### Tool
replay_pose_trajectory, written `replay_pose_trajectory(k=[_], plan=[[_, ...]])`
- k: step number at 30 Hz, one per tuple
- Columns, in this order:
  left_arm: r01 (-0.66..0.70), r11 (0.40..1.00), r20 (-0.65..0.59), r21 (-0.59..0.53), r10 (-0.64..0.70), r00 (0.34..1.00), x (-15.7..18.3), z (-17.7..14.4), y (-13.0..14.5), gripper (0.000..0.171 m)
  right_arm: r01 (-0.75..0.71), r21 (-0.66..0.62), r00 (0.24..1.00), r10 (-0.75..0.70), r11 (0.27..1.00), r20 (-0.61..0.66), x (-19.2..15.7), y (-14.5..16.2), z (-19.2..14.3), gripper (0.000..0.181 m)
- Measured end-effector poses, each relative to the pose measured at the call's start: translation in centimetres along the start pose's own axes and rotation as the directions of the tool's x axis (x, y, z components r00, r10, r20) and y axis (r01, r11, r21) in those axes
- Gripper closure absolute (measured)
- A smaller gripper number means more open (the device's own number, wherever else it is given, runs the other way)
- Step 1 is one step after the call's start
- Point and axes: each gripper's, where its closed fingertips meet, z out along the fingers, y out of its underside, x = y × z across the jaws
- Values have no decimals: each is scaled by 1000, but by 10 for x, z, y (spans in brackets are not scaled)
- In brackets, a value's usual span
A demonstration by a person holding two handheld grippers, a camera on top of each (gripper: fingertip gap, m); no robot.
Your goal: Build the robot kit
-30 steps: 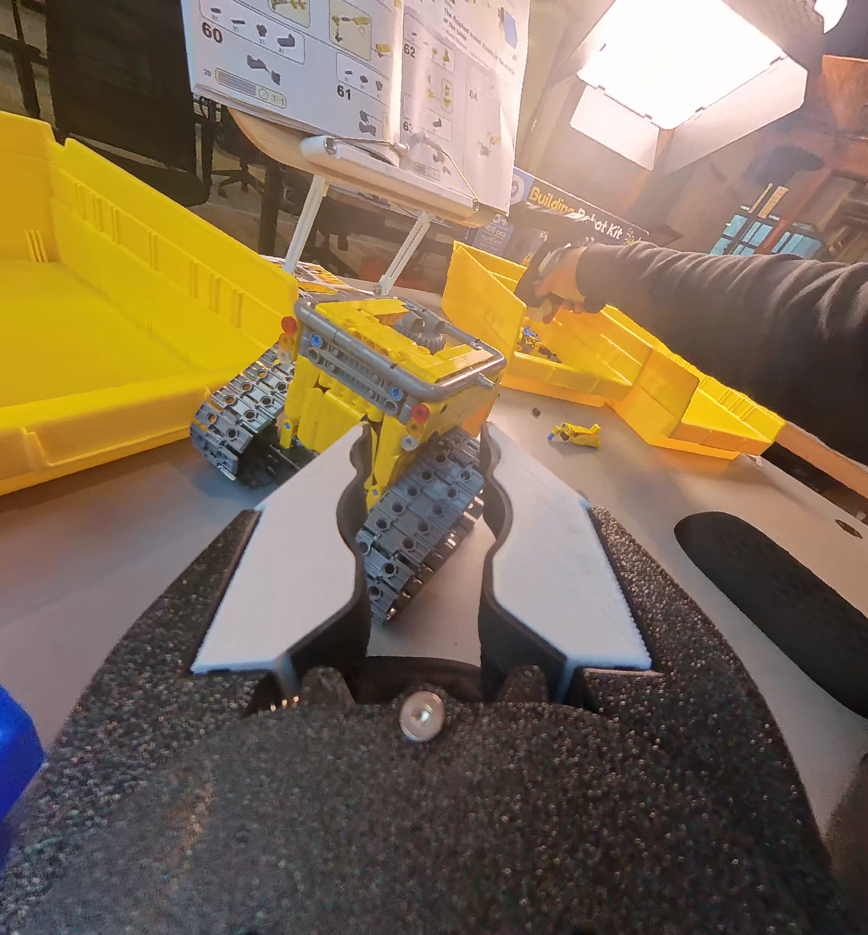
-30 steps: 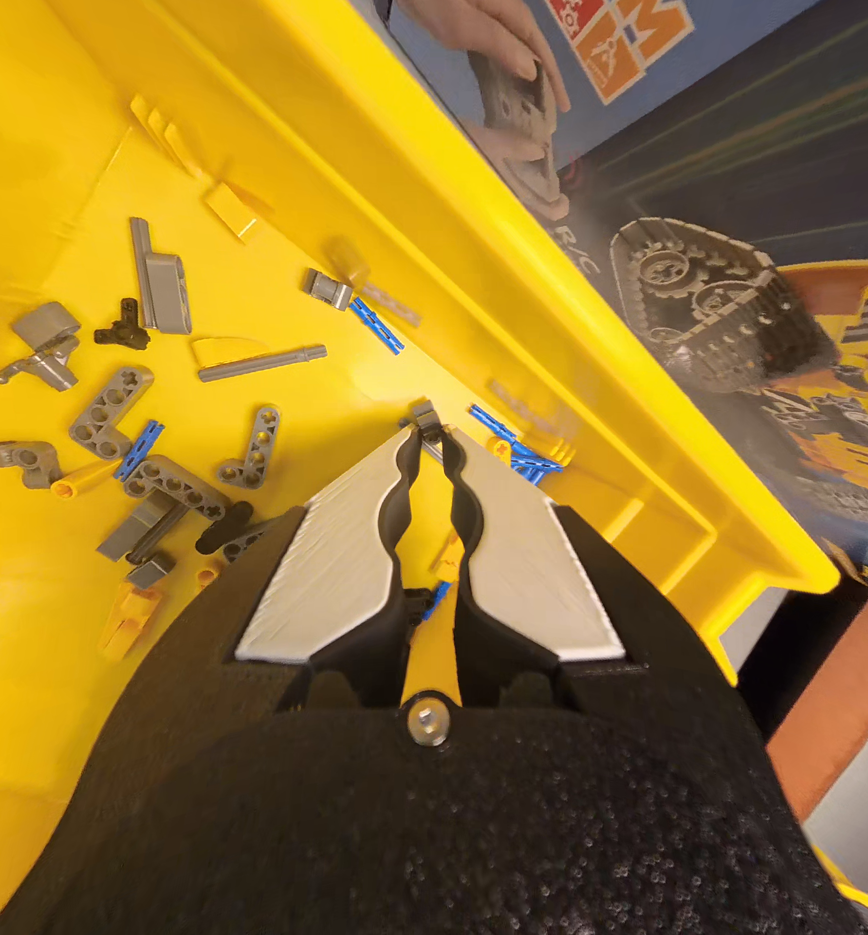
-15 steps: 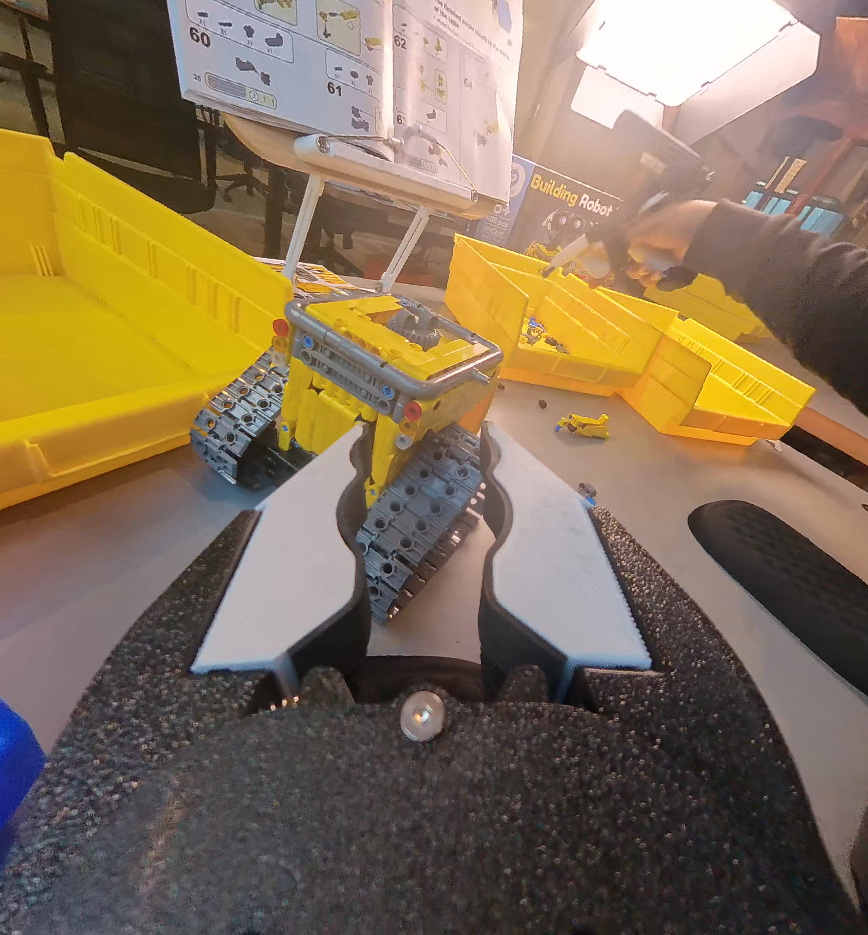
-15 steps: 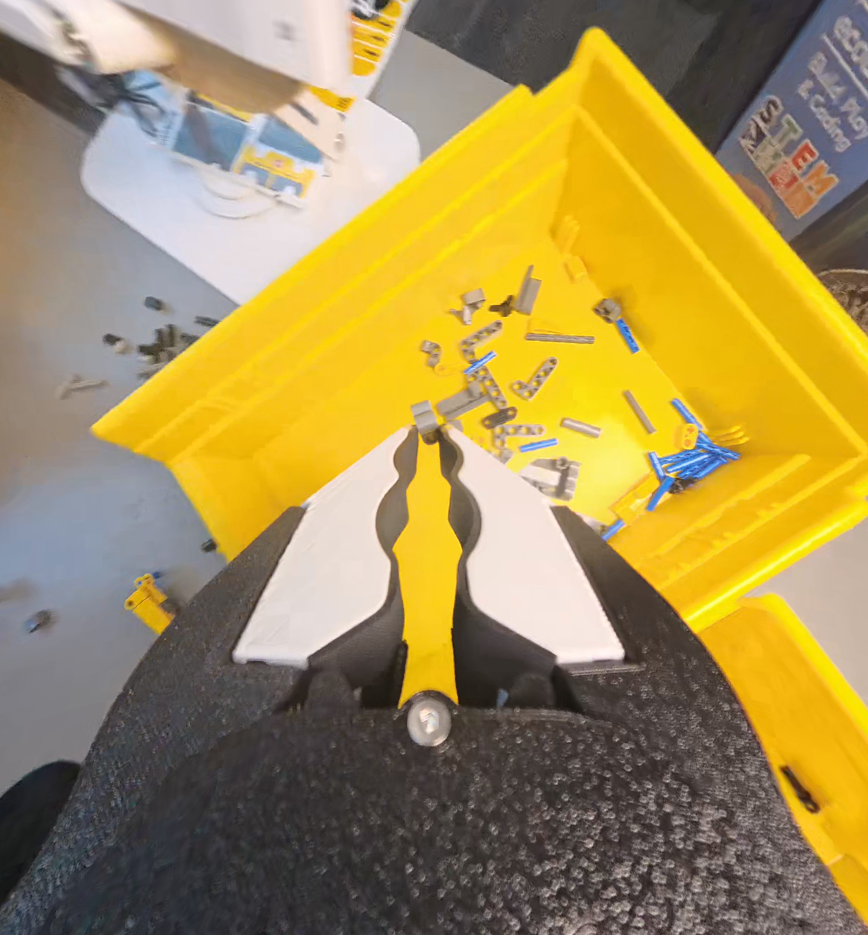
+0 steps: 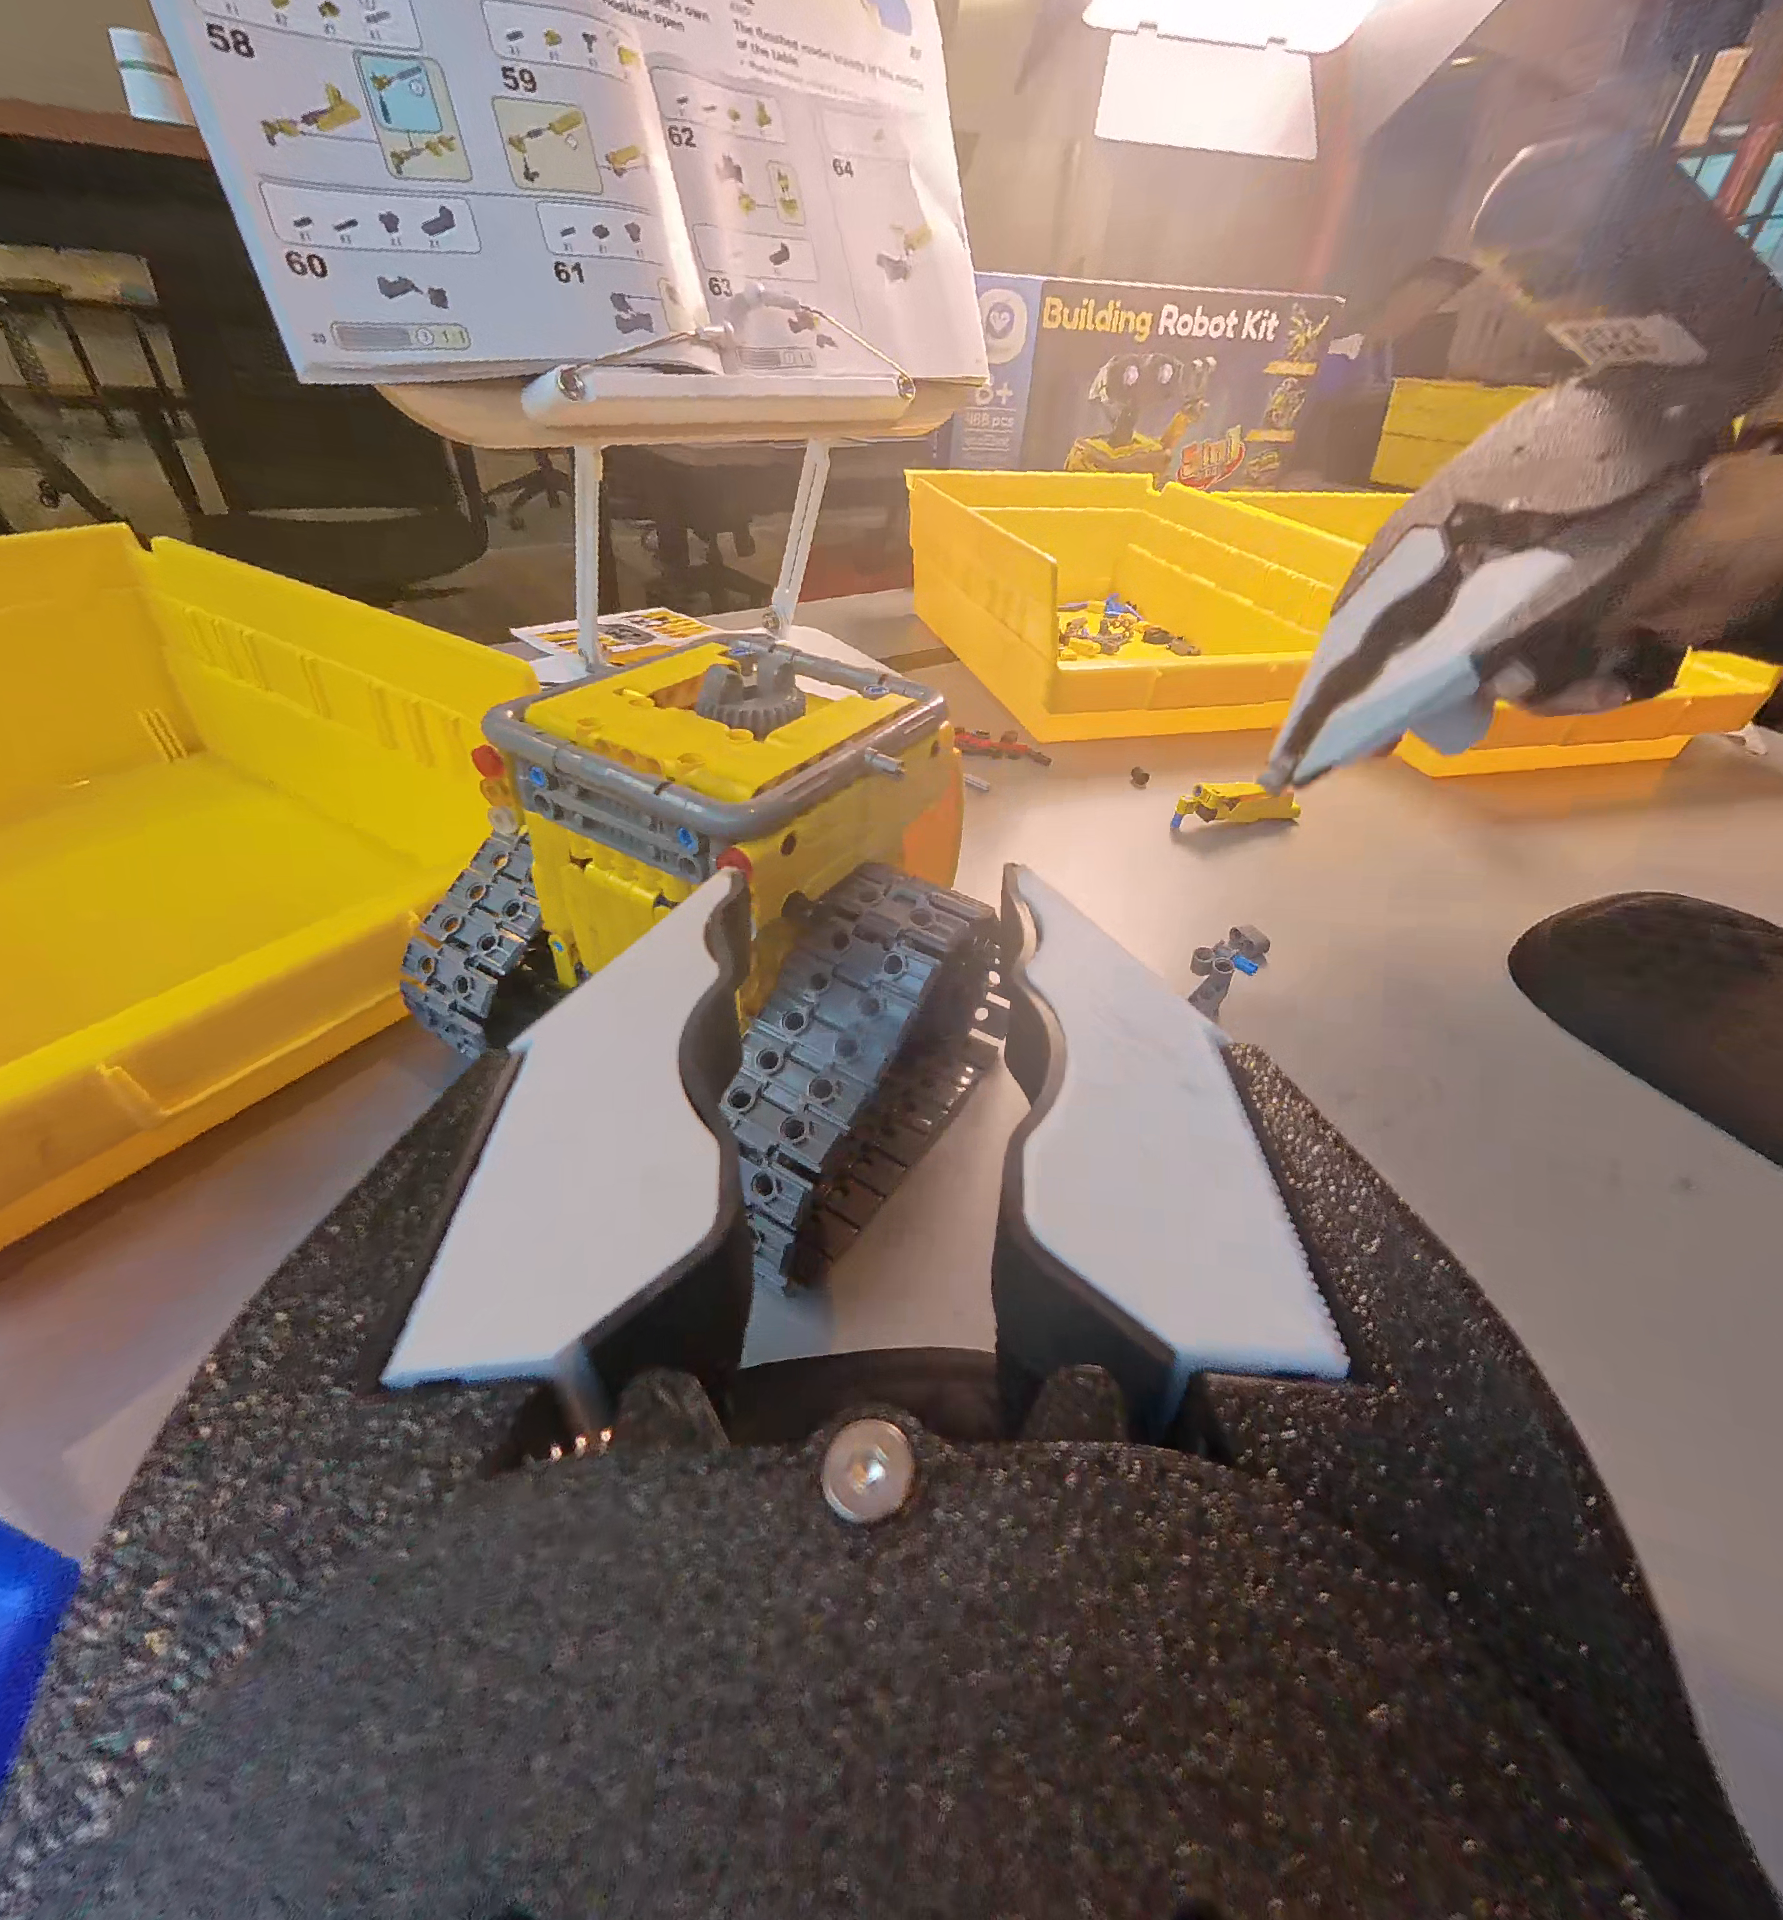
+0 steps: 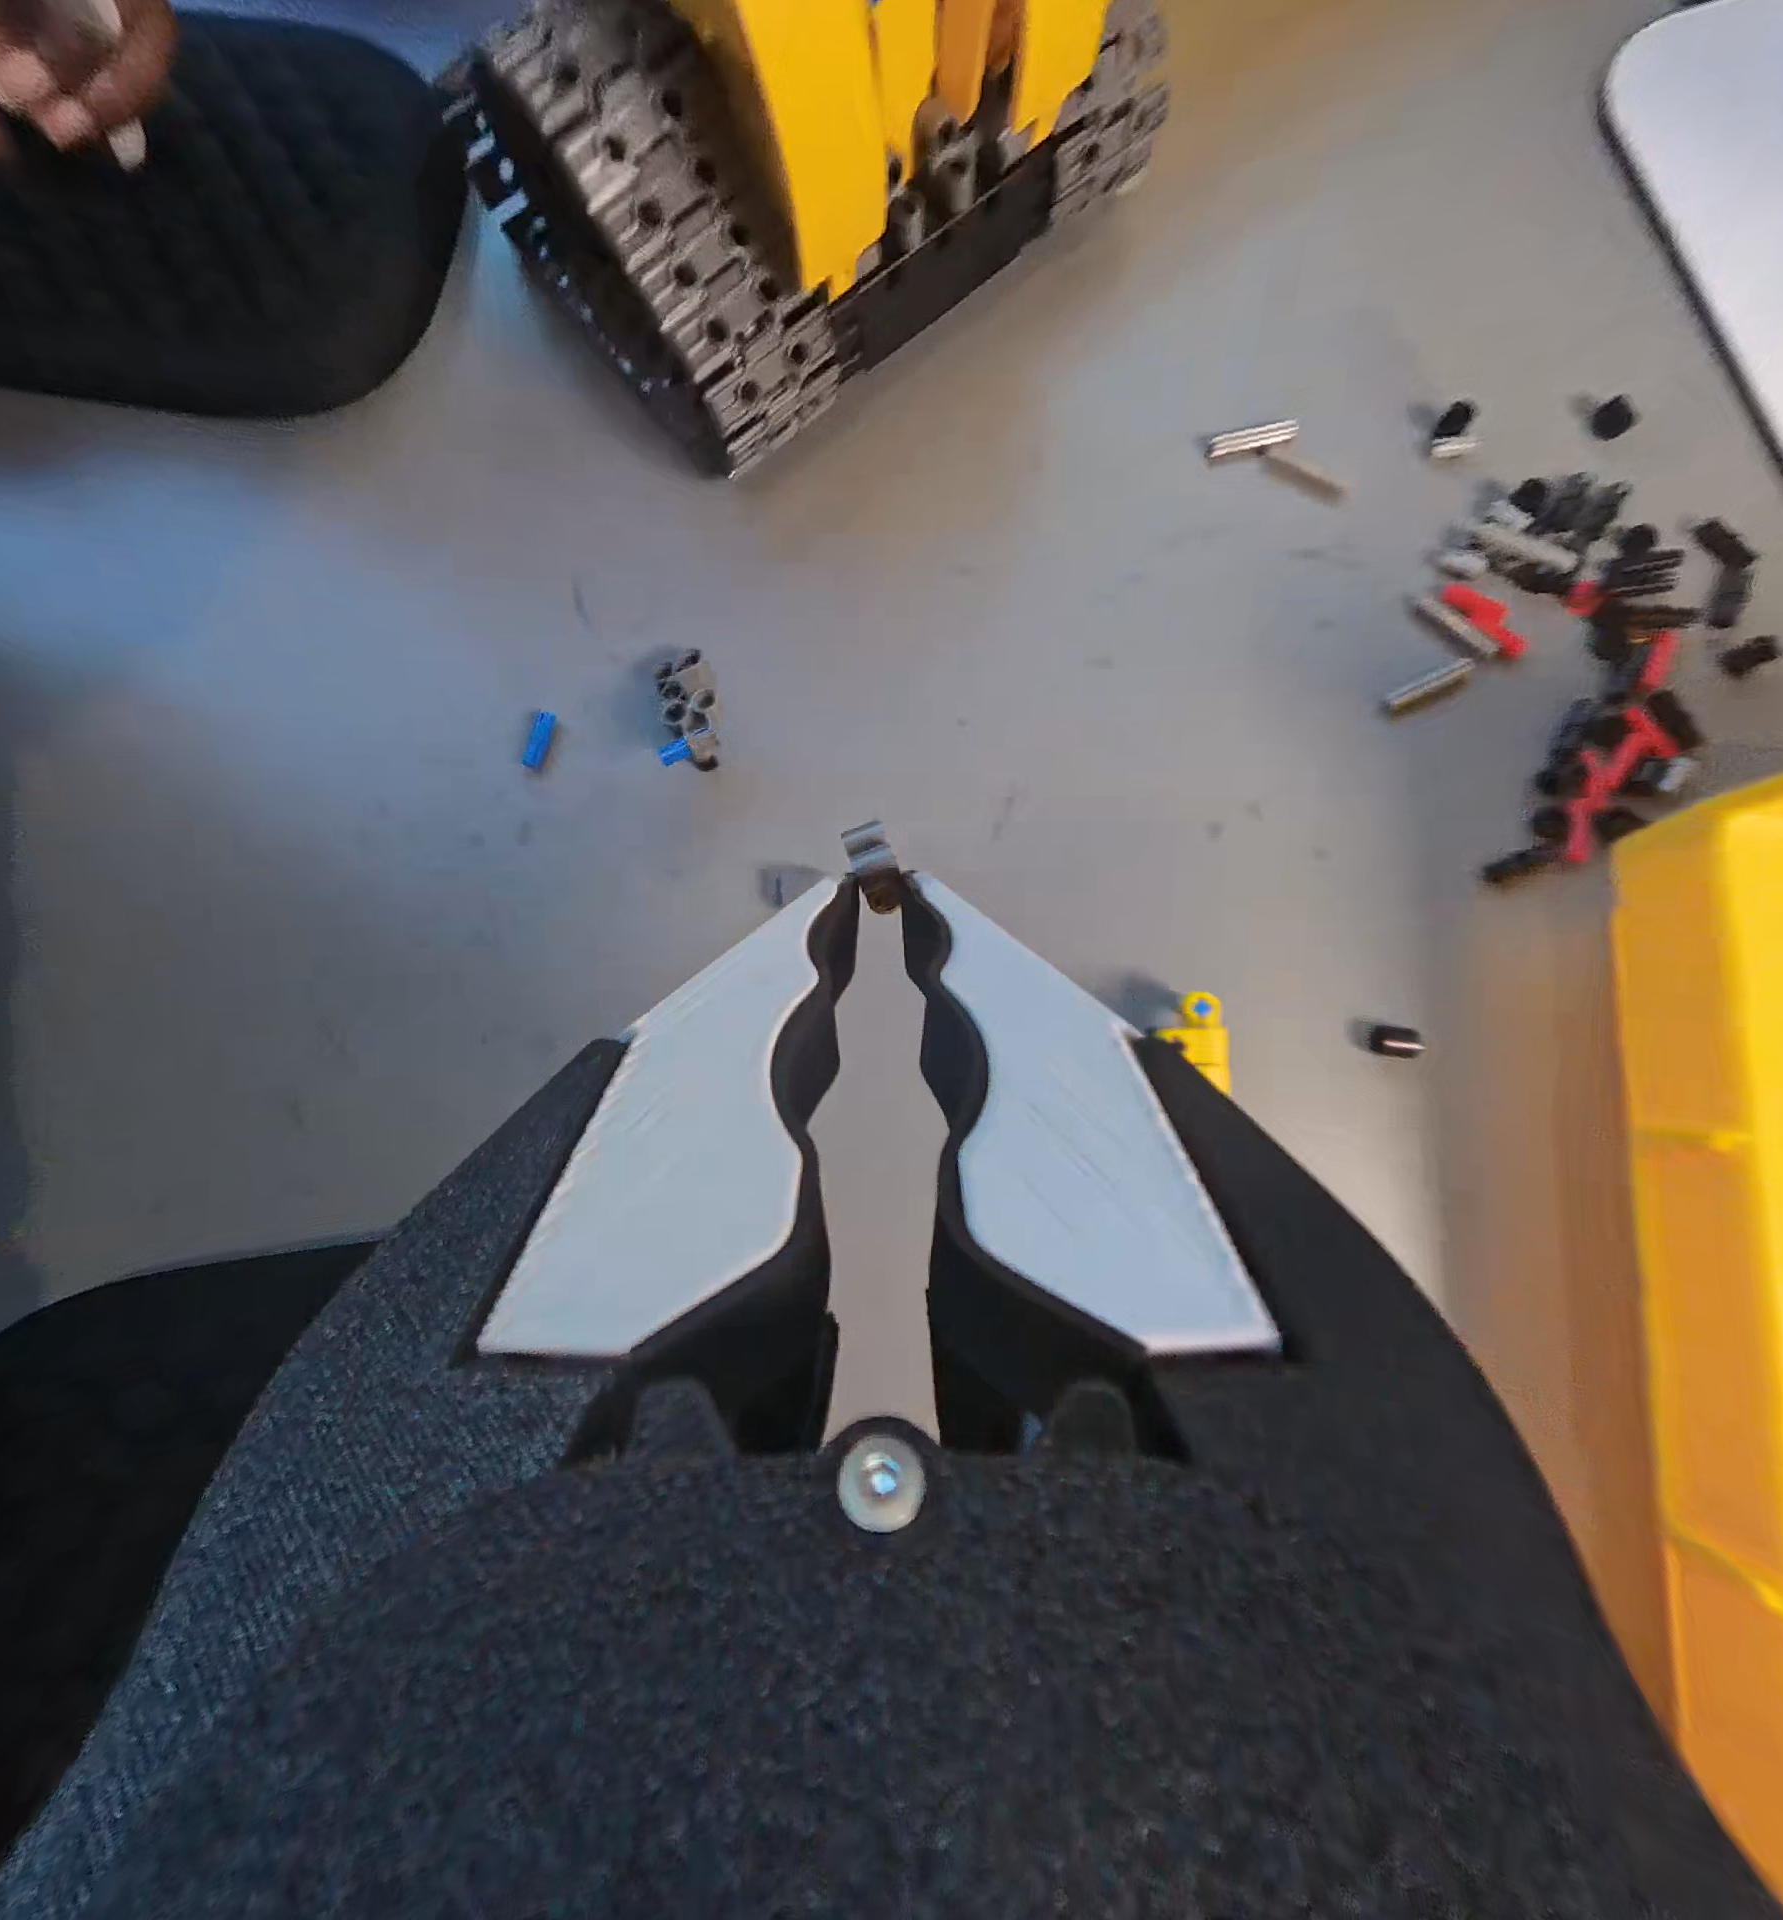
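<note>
A yellow tracked robot model (image 5: 721,769) with grey tracks stands on the grey table. My left gripper (image 5: 871,894) straddles its right track (image 5: 856,1039), with the jaws closed against both sides of it. My right gripper (image 6: 876,885) is shut on a small grey piece (image 6: 864,844) and holds it above the table, short of the model (image 6: 845,156). The right gripper also shows in the left wrist view (image 5: 1282,774), its tip just over a small yellow assembly (image 5: 1235,805). A grey connector with a blue pin (image 6: 689,712) and a loose blue pin (image 6: 539,740) lie between the right gripper and the model.
A large yellow bin (image 5: 139,935) sits left of the model, and a yellow bin with parts (image 5: 1126,686) at the back right. An instruction booklet (image 5: 606,177) stands behind. Black and red pieces (image 6: 1593,665) are scattered beside a yellow bin (image 6: 1749,1247). A black pad (image 5: 1697,1018) lies at the right. My right fingertips sit around 25 centimeters from my left ones.
My right gripper has lifted out of the yellow bin with the small grey piece and moved over the table toward the model. My left gripper has stayed on the track.
</note>
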Motion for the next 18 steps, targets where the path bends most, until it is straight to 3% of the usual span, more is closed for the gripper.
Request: replay_pose_trajectory(k=[5, 18], plan=[[-4, 1000, -5, 12, 4, 1000, 1, -1, -2, 124, 23, -63, 999, -20, 998, 49, -27, 20, 37, 173], [4, 1000, -26, 19, -4, 1000, 3, -2, -3, 124, 53, -96, 998, -49, 994, 45, -36, 21, 51, 173]])
